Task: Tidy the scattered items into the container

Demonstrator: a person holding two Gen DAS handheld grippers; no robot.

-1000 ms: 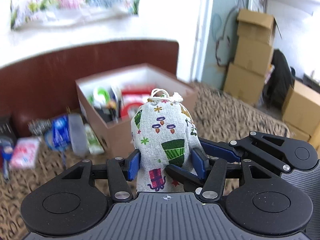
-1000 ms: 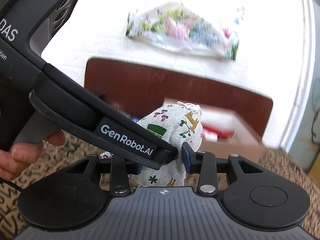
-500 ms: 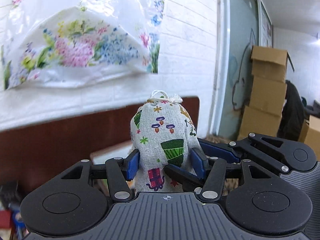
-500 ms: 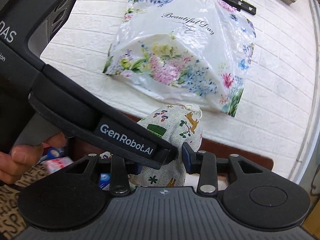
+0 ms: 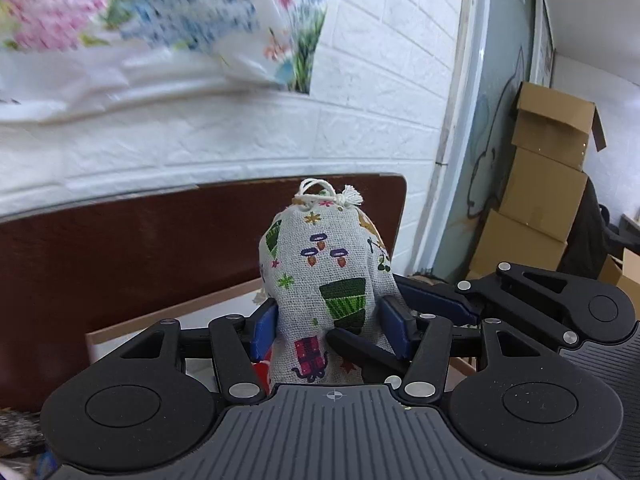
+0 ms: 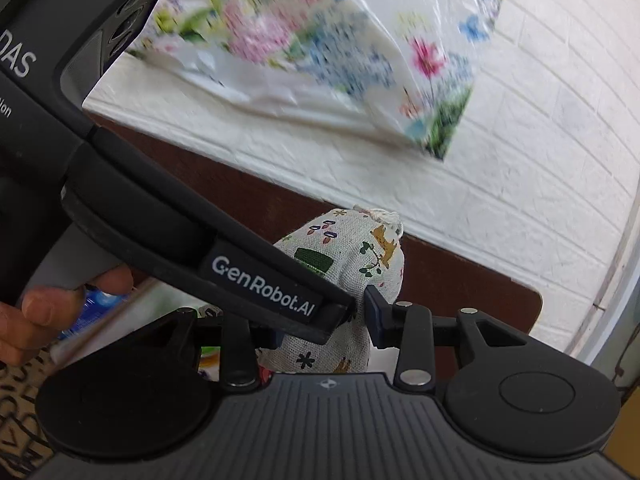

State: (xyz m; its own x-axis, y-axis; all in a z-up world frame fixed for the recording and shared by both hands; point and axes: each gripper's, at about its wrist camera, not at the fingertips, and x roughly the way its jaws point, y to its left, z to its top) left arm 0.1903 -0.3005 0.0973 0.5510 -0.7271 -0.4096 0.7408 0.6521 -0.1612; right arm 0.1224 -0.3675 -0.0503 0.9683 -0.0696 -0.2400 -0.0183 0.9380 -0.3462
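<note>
A white drawstring cloth pouch (image 5: 328, 280) printed with small coloured figures stands upright between the blue pads of my left gripper (image 5: 330, 330), which is shut on it. My right gripper (image 6: 324, 320) is shut on the same pouch (image 6: 360, 256) from the other side; its right blue pad (image 6: 374, 316) shows, and the left gripper's black body (image 6: 168, 216) crosses in front of its left one. The cardboard box (image 5: 168, 320) shows just below and behind the pouch, its rim and white inside partly hidden by the gripper.
A dark brown headboard (image 5: 120, 248) runs behind the box under a white brick wall. A flowered plastic bag (image 6: 304, 40) hangs on the wall. Stacked cardboard boxes (image 5: 536, 188) stand at the far right. A blue packet (image 6: 96, 304) lies low left.
Both grippers with the pouch tilted up a second ago, then came back down a little. The box rim has come back into view under the pouch. The grip is unchanged.
</note>
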